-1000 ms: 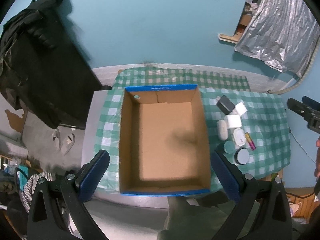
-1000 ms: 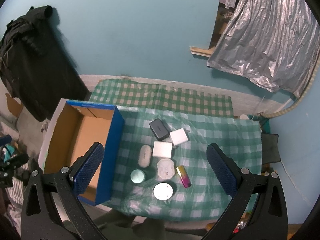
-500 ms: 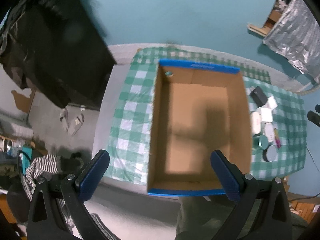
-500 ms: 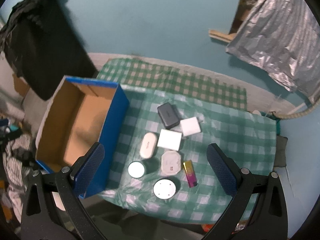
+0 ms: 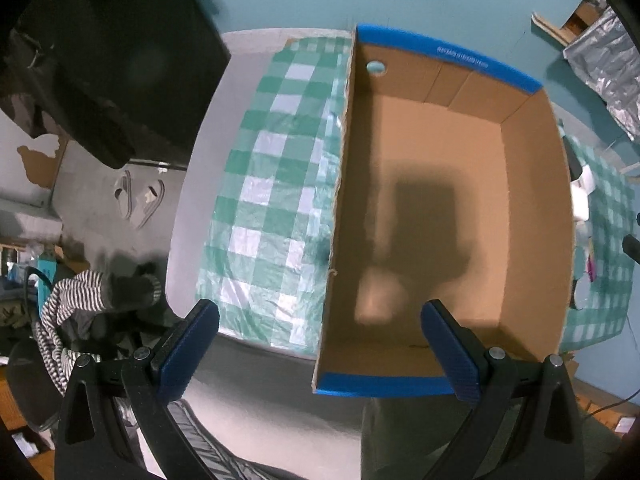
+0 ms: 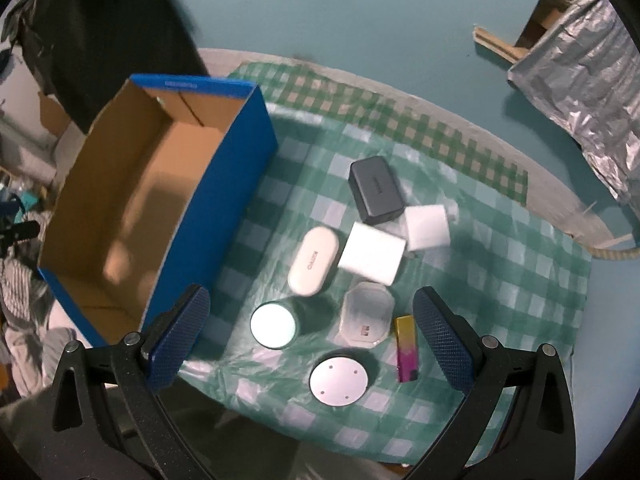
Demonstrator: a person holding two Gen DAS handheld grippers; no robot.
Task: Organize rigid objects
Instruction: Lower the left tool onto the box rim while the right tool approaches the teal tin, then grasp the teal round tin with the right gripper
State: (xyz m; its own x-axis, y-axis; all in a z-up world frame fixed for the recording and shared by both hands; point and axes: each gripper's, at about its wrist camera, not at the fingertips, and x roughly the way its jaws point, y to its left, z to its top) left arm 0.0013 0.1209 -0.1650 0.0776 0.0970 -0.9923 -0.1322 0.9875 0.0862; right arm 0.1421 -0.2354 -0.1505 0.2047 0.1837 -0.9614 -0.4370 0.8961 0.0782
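Note:
An empty blue cardboard box (image 5: 536,208) (image 6: 236,184) stands on the left of a green checked tablecloth (image 6: 500,280). To its right lie a dark grey case (image 6: 375,189), two white blocks (image 6: 372,258) (image 6: 426,227), a white oval case (image 6: 313,266), a clear octagonal box (image 6: 366,313), a round teal-lidded tin (image 6: 274,325), a round silver lid (image 6: 338,380) and a yellow-pink stick (image 6: 406,348). My left gripper (image 5: 320,350) is open above the box's near left corner. My right gripper (image 6: 310,338) is open above the near objects.
A black cloth (image 5: 100,60) hangs at the left over a grey floor with sandals (image 5: 140,200) and striped clothing (image 5: 76,292). Crumpled silver foil (image 6: 580,72) leans on the teal wall at the right. The table's near edge runs below both grippers.
Both grippers have moved down and closer to the table. The left one has shifted left toward the box's left wall; the right one now hovers nearer the small objects.

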